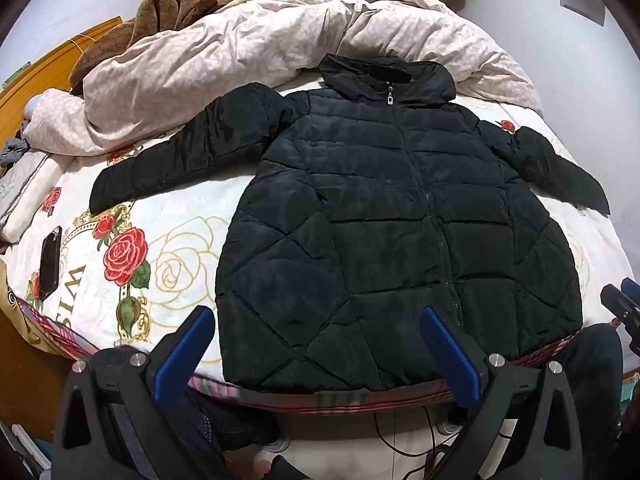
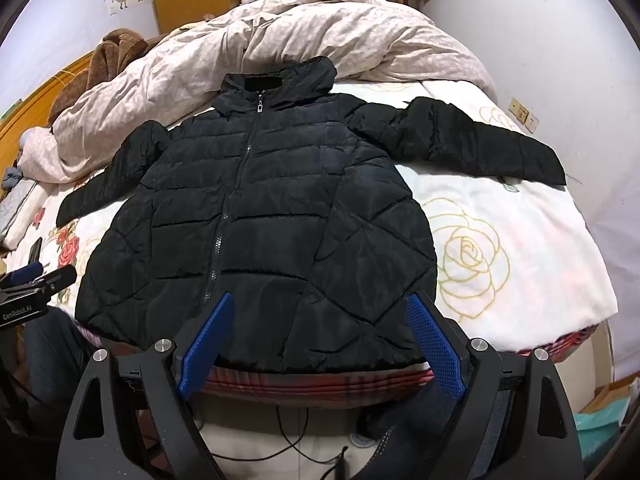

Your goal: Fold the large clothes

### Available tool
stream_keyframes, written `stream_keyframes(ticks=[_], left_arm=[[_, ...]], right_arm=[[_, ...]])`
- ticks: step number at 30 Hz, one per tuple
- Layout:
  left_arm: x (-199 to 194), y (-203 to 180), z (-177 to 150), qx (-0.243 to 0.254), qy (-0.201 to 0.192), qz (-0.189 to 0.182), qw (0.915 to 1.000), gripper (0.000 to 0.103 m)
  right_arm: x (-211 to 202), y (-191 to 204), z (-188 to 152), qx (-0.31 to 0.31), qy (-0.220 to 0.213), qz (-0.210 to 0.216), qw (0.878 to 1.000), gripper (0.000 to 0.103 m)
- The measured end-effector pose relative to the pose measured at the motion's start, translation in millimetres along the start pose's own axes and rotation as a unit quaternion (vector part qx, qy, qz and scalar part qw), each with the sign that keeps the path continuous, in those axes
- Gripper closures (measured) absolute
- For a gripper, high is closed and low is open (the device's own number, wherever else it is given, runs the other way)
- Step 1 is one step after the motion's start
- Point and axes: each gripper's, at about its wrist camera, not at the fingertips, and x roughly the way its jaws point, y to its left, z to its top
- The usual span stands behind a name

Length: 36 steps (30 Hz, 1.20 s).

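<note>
We count one black quilted jacket point(image 1: 384, 216), one bed point(image 1: 176, 248), one rumpled pale duvet point(image 1: 224, 64), one brown plush blanket point(image 1: 160, 16), one dark phone point(image 1: 51, 263) and two sets of tongs. The jacket lies flat on the rose-printed bedspread, front side up, zipped to the collar, with its hood toward the duvet and its hem along the near edge of the bed. Both sleeves are spread out to the sides, one on each flank of the body. The phone lies on the bedspread well apart from the jacket, beyond the sleeve on the left of the left wrist view. The brown blanket sits at the far left, against the duvet. No container shows in either view.

Our left tongs point(image 1: 316, 344) hang above the jacket's hem, the two blue pads spread wide with nothing between them; the near left part of the hem shows in the gap. Our right tongs point(image 2: 320, 336) are likewise spread wide and empty, poised over the hem on the other side of the zip. Neither set touches the fabric as far as we can see. In the right wrist view the left tongs show at the left edge, beside the hem corner.
</note>
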Motion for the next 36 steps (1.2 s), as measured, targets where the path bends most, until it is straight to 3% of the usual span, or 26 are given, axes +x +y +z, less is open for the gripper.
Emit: stream_keyframes(ticks=[36], left_arm=[[2.3,-1.2,-1.9,0.002,0.009,-0.002,1.0000,0.000]], right_arm=[[0.9,2.3,2.8,-0.003,0.004,-0.002,1.000,0.015]])
